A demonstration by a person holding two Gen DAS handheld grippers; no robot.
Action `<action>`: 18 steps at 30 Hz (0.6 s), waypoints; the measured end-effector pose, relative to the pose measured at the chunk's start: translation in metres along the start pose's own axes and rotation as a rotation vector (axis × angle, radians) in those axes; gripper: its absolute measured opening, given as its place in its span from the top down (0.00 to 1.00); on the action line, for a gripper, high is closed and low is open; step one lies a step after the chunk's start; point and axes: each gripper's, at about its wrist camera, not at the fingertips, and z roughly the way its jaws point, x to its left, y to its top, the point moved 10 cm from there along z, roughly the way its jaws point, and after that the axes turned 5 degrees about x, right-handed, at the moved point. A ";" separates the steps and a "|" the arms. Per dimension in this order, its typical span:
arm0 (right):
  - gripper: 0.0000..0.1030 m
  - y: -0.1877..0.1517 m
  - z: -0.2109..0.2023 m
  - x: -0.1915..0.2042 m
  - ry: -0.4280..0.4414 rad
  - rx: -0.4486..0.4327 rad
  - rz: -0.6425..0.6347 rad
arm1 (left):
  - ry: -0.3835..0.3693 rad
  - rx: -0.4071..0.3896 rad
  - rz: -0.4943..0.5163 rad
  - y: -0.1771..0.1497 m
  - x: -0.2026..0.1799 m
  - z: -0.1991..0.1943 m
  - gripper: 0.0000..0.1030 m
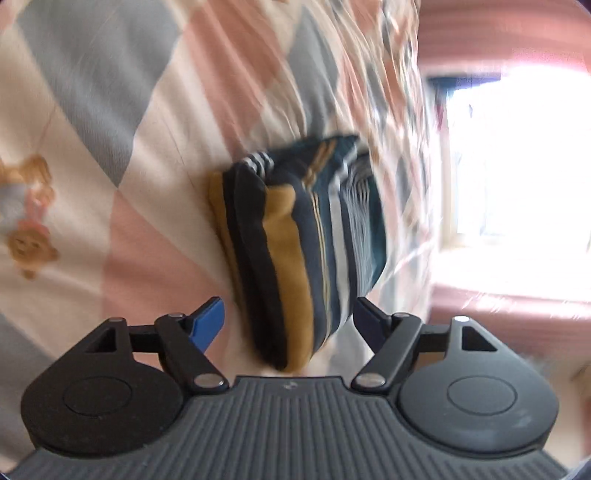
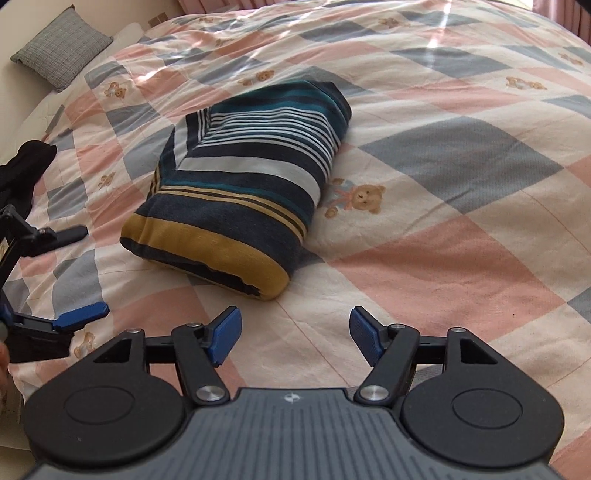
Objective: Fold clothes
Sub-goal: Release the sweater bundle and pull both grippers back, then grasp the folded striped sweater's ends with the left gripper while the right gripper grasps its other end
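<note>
One folded striped garment (image 2: 243,188) lies on the bed, a thick rectangular bundle banded in navy, white, teal and mustard, its mustard-edged end turned toward the right gripper. It rests flat on the patchwork quilt (image 2: 461,236), a cover of pink, grey and cream squares printed with small teddy bears, one bear just beside the bundle's right edge.

The right gripper (image 2: 295,334) hangs near the bundle's close end, apart from it, its two blue-padded fingers (image 2: 223,334) spread wide with nothing between them. The left gripper (image 2: 79,275) shows at the left edge of the right wrist view, beside the bundle and clear of it, its fingers likewise parted and empty. In the left wrist view, blurred by motion, the left gripper (image 1: 288,325) faces the garment (image 1: 299,236) end-on, the cloth lying ahead of the open fingers and not pinched by them.

One grey checked pillow (image 2: 61,46) sits at the far left corner of the bed. A bright window (image 1: 517,155) glares beyond the quilt (image 1: 110,110), with pink curtain (image 1: 498,33) around it.
</note>
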 end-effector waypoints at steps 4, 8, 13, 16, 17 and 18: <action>0.34 0.004 0.009 -0.008 0.011 0.015 0.005 | -0.034 -0.038 0.062 0.009 0.002 0.032 0.29; 0.34 0.010 0.020 -0.015 0.005 0.022 0.006 | 0.006 -0.058 0.139 0.016 0.013 0.061 0.30; 0.34 0.019 0.031 -0.029 0.005 0.033 0.037 | -0.021 -0.114 0.148 0.022 0.021 0.081 0.29; 0.34 0.029 0.036 -0.037 0.009 0.026 0.054 | -0.028 -0.131 0.162 0.023 0.017 0.088 0.28; 0.34 0.033 0.038 -0.040 0.016 0.021 0.061 | -0.028 -0.135 0.165 0.023 0.015 0.089 0.28; 0.34 0.039 0.039 -0.043 0.033 0.014 0.069 | -0.028 -0.137 0.165 0.024 0.013 0.089 0.30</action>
